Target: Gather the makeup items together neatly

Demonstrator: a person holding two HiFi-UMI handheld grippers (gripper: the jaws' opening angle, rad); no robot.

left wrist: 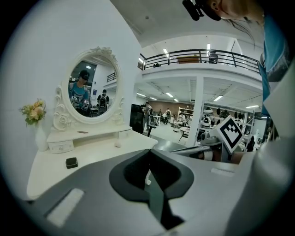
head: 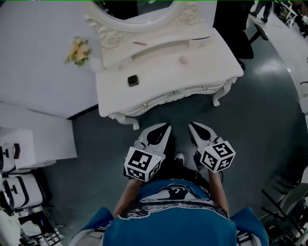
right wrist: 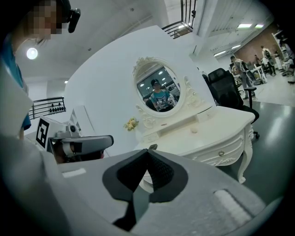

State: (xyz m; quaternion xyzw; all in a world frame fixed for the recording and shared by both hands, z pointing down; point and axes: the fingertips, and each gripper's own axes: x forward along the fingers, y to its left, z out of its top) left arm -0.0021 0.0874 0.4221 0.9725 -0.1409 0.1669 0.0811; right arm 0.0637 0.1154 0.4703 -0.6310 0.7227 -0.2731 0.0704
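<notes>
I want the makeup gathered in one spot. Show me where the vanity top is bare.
Widest bare patch: mid tabletop, between the compact and the white ball, out to the front edge. The right end past the ball is bare too. Tightest: the back left corner, by the vase and the shelf.

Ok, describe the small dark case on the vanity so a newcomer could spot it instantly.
Find the white vanity table with the oval mirror. On its main top, toward the left end in the head view, lies a small dark square case. It is the only dark thing there: the round item nearby is white, the thin stick behind it pinkish.
</notes>
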